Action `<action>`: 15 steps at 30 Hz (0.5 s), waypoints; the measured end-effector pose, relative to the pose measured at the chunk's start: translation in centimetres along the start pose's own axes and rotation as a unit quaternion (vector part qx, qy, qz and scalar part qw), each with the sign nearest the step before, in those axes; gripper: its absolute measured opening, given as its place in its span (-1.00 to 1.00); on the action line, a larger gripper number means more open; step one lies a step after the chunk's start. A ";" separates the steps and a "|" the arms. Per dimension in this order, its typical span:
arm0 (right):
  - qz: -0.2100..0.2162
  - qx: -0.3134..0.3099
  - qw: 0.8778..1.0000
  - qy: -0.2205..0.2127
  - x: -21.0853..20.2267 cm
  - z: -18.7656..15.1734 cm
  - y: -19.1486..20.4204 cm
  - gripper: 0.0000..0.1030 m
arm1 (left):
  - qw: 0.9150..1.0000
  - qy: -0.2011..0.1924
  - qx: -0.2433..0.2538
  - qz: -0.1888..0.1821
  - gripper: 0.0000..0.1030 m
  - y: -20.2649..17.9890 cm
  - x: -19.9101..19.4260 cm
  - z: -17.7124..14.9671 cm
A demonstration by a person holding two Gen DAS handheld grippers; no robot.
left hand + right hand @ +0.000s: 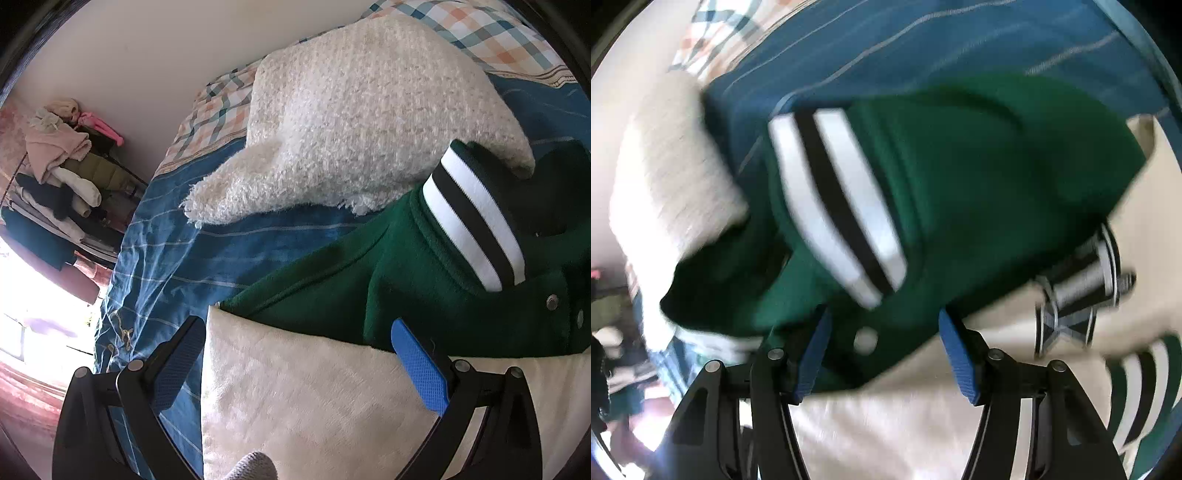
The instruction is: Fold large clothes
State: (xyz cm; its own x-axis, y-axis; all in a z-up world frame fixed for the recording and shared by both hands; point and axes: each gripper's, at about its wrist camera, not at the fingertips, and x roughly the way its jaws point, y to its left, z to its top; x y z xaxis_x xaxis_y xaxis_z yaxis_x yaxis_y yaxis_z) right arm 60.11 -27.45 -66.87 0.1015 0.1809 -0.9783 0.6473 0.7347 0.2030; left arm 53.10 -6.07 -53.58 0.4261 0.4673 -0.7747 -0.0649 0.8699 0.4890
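Note:
A green varsity jacket (406, 258) with cream sleeves lies on the bed, its black-and-white striped collar (472, 221) standing up. My left gripper (297, 332) is open just above a cream sleeve (295, 398), which spreads between and under its blue pads (417, 365). In the blurred right wrist view my right gripper (884, 317) points down at the jacket (979, 184) front, open, with green cloth and a snap button (866, 339) between its pads, which do not press on it. The collar (842, 206) lies ahead; an emblem patch (1071, 306) and a striped cuff (1137, 387) sit at the right.
A white fluffy garment (351, 122) lies behind the jacket, overlapping the collar's far end. The bed has a blue striped sheet (177, 251) and a checked cover (498, 33) at the back. A rack heaped with clothes (62, 166) stands left of the bed by the wall.

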 end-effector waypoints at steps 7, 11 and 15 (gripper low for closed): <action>-0.050 -0.023 0.997 -0.051 -1.6 0.0 1.0 -0.78 | 1.000 -0.005 -0.010 0.001 1.00 1.0 -0.7 0.2; -0.010 0.008 0.998 -0.060 -3.7 0.7 -0.6 -0.81 | 1.000 -0.016 -0.019 -0.001 1.00 1.7 -1.2 0.4; 0.010 0.022 0.997 -0.071 -4.8 0.8 0.8 -0.81 | 0.999 -0.017 -0.027 -0.003 1.00 2.2 -1.5 0.5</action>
State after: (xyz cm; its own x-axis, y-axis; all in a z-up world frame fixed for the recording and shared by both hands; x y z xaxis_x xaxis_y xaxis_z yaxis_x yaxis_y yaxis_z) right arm 60.72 -28.27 -62.07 0.2183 0.0994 -0.9708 0.6759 0.7021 0.2239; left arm 52.78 -4.90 -51.15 0.4572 0.4577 -0.7625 -0.1104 0.8800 0.4619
